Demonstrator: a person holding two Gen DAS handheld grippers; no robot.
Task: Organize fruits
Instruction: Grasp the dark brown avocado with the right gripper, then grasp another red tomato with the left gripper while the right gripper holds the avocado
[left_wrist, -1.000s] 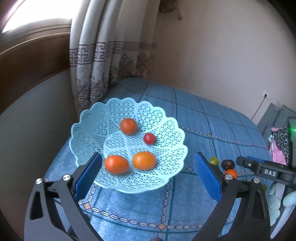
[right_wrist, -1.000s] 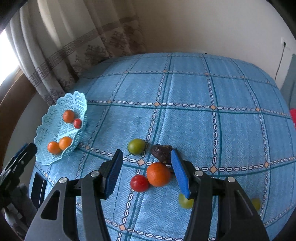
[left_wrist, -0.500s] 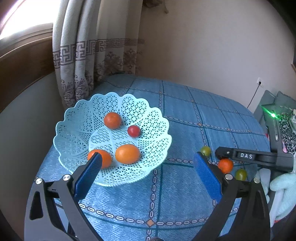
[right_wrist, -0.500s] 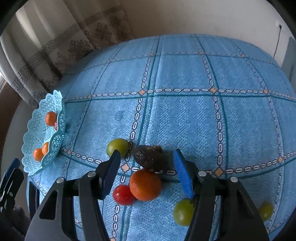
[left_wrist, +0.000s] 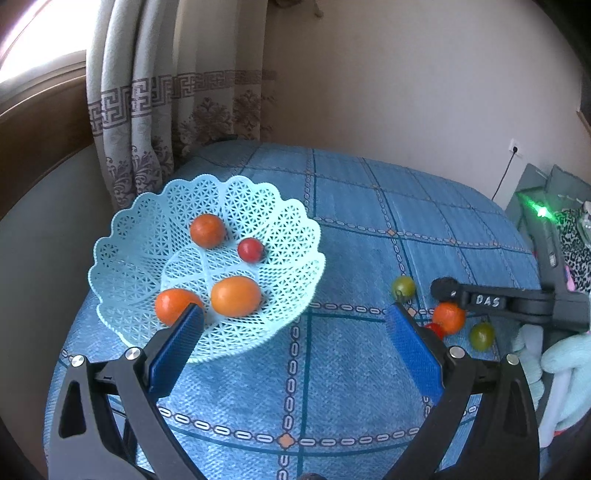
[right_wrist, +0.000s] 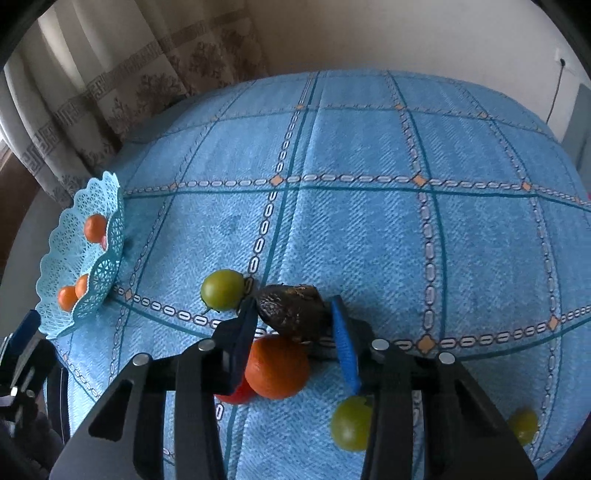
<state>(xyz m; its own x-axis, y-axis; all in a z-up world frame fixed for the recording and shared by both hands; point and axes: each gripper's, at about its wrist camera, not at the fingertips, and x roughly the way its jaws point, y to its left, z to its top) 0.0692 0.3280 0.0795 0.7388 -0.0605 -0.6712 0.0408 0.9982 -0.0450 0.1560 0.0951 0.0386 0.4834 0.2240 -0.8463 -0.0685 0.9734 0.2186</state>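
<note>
While the left tool (left_wrist: 291, 336) hovers wide by the basket (left_wrist: 295, 291), the right tool (right_wrist: 293, 317) straddles the dark fruit (right_wrist: 291, 314), narrowed.

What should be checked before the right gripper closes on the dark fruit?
1. Dark fruit between the right gripper jaws: ok.
2. Jaws open, not yet touching it: cannot tell, the gap is tight.
3. Orange clear of the jaws: not ok, it sits against the left pad.
4. Green fruit clear: ok, just outside.
5. Basket has room: ok, four fruits, bare mesh left.
6. Left gripper out of the way: ok, open and empty by the basket.
</note>
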